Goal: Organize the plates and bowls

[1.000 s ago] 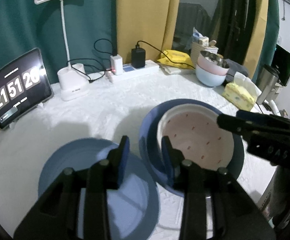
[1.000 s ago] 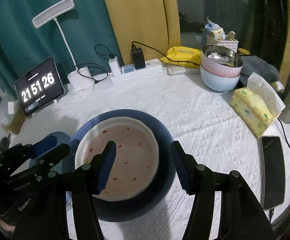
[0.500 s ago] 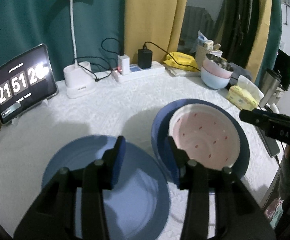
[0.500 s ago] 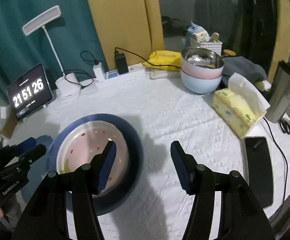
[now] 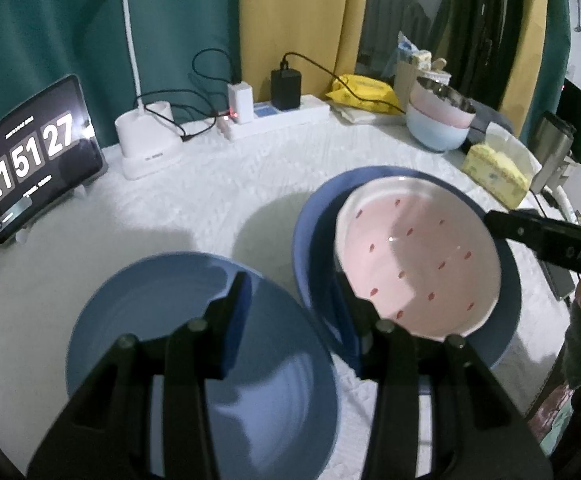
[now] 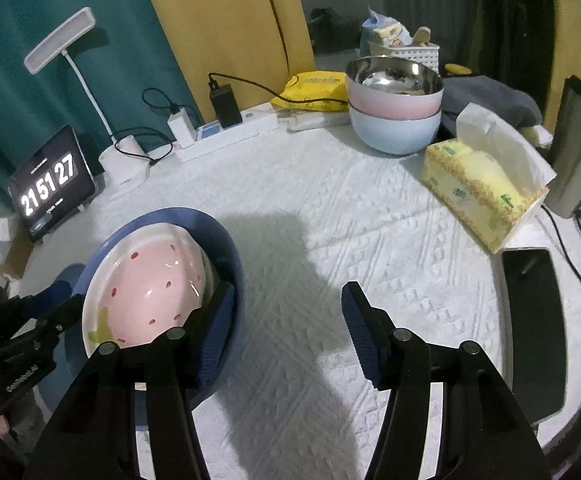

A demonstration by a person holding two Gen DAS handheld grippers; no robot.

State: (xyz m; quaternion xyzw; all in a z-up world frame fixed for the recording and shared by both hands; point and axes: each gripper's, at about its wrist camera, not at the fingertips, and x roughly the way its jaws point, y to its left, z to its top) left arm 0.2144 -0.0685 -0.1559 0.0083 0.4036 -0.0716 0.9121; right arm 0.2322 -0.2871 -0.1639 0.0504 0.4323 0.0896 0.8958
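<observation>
A pink plate with red dots (image 5: pixel 418 264) lies in a dark blue plate (image 5: pixel 314 240); the stack looks tilted off the white cloth. My left gripper (image 5: pixel 290 312) is open, its jaws astride the dark blue plate's near rim, above a light blue plate (image 5: pixel 138 320) lying flat. In the right wrist view the stack (image 6: pixel 150 280) sits at the left. My right gripper (image 6: pixel 286 320) is open and empty over bare cloth, its left finger beside the dark blue plate's rim (image 6: pixel 230 256). Stacked pink and light blue bowls (image 6: pixel 394 108) stand at the back.
A tablet clock (image 5: pixel 30 160), lamp base (image 5: pixel 146 140) and power strip (image 5: pixel 274 120) line the back. A tissue box (image 6: pixel 486 184), steel mug (image 6: pixel 578 152) and phone (image 6: pixel 530 320) are at the right. A yellow packet (image 6: pixel 314 84) lies behind the bowls.
The right gripper has pulled back and to the right, away from the pink plate. The left gripper's jaws have widened and the plate stack has tilted up.
</observation>
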